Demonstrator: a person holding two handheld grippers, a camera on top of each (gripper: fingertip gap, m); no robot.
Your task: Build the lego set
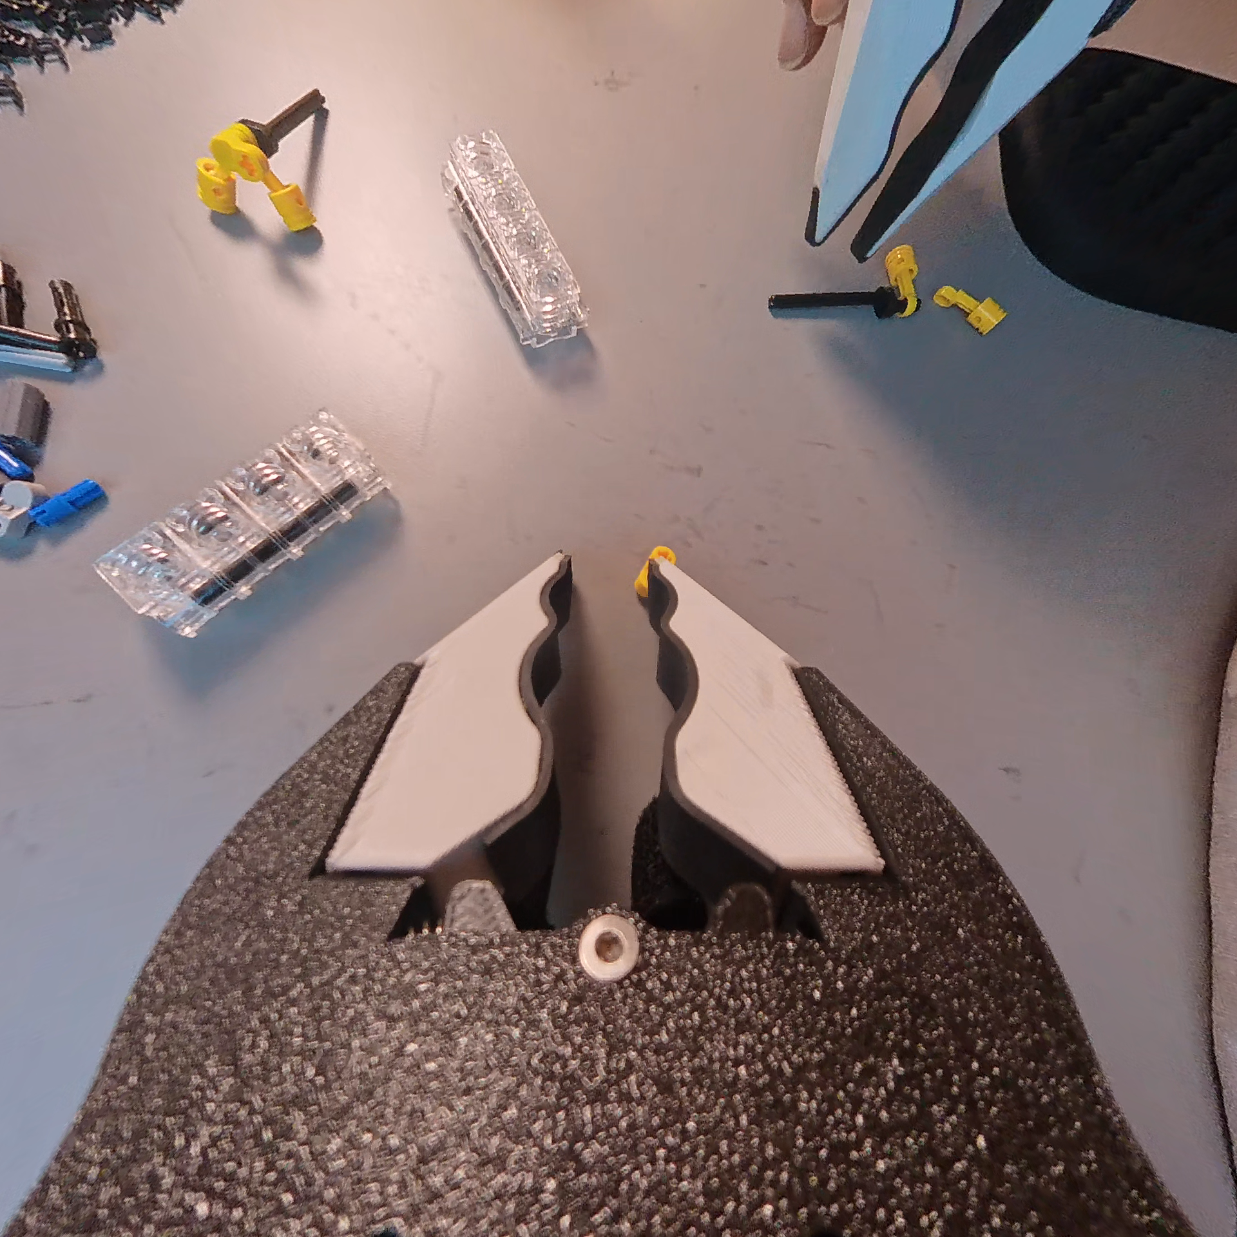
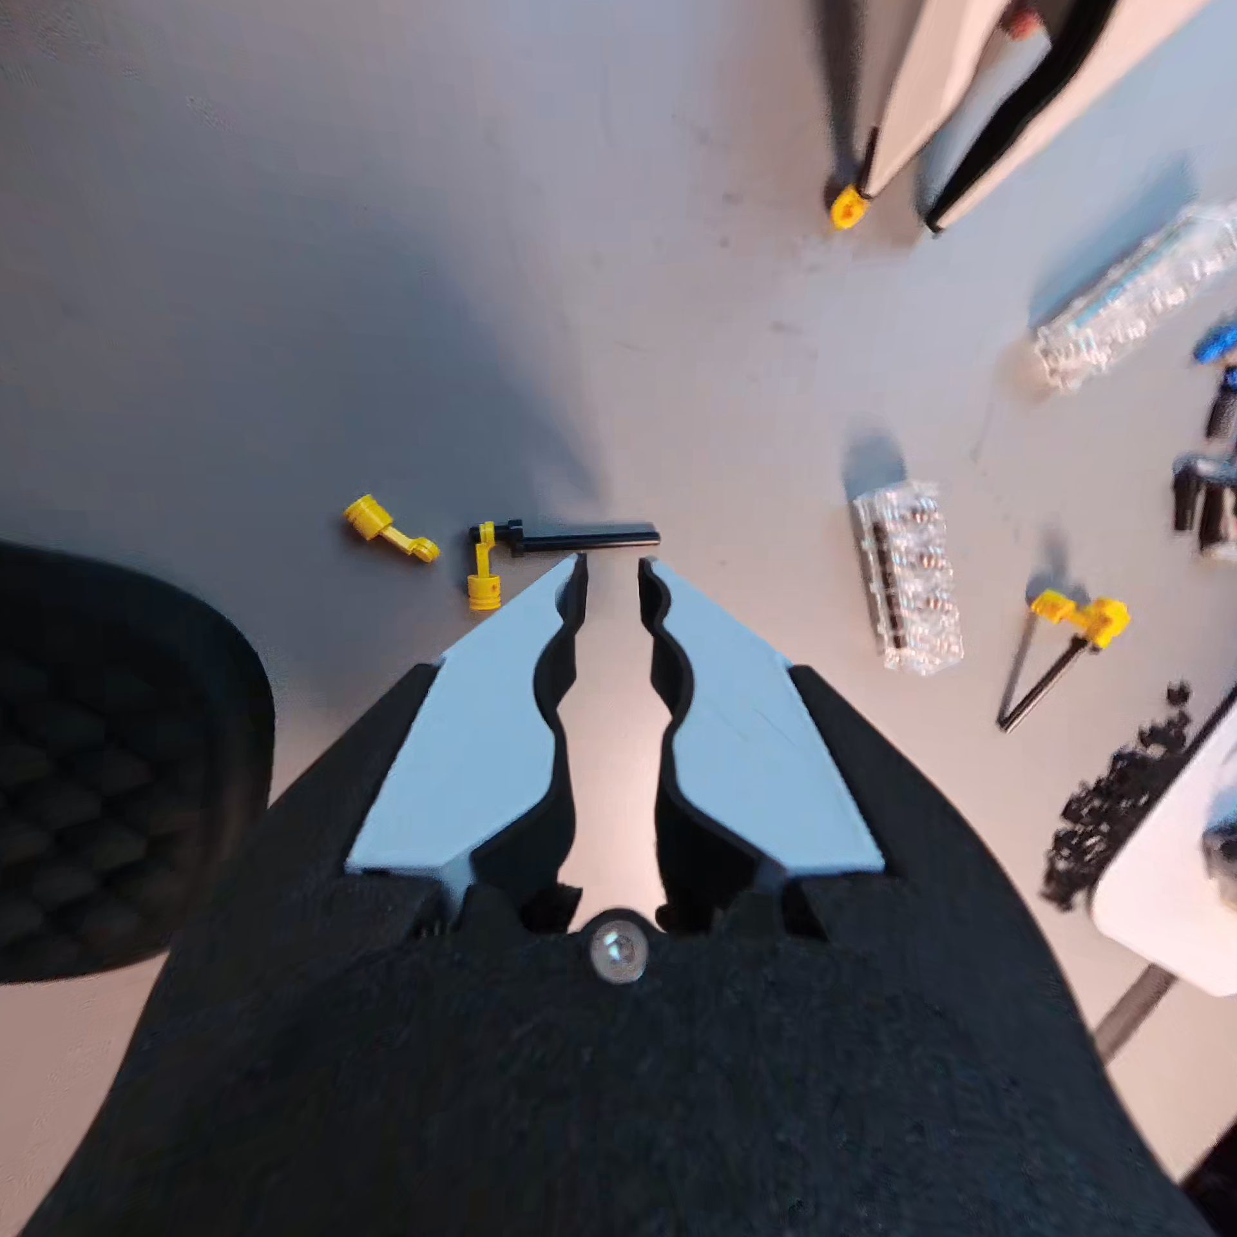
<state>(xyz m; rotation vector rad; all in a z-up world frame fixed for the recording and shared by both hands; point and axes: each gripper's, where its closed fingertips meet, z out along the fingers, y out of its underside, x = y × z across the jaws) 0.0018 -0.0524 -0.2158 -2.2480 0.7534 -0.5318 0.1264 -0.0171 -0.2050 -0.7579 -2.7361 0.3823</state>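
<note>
My left gripper [image 1: 610, 563] is open, low over the grey table [image 1: 736, 435]. A small yellow connector [image 1: 650, 570] sits against the tip of its right finger, not clamped; it also shows in the right wrist view [image 2: 849, 209] beside the left gripper [image 2: 898, 209]. My right gripper [image 2: 610, 561] is open, its tips just short of a black axle [image 2: 589, 535] with a yellow piston [image 2: 483, 577] on one end. A loose yellow piston [image 2: 389, 529] lies to the left. In the left wrist view the right gripper [image 1: 838, 241] hovers above that axle [image 1: 827, 301].
Two clear blocks [image 1: 515, 237] [image 1: 241, 529] lie on the table, with a yellow assembly on a dark axle [image 1: 258, 160]. Blue and black parts [image 1: 40, 428] sit at the left edge. A black padded seat [image 2: 100, 756], a pile of small black parts [image 2: 1118, 796] and a white box [image 2: 1178, 870] border the area. The tips of one gripper are about 15 cm away from the tips of the other.
</note>
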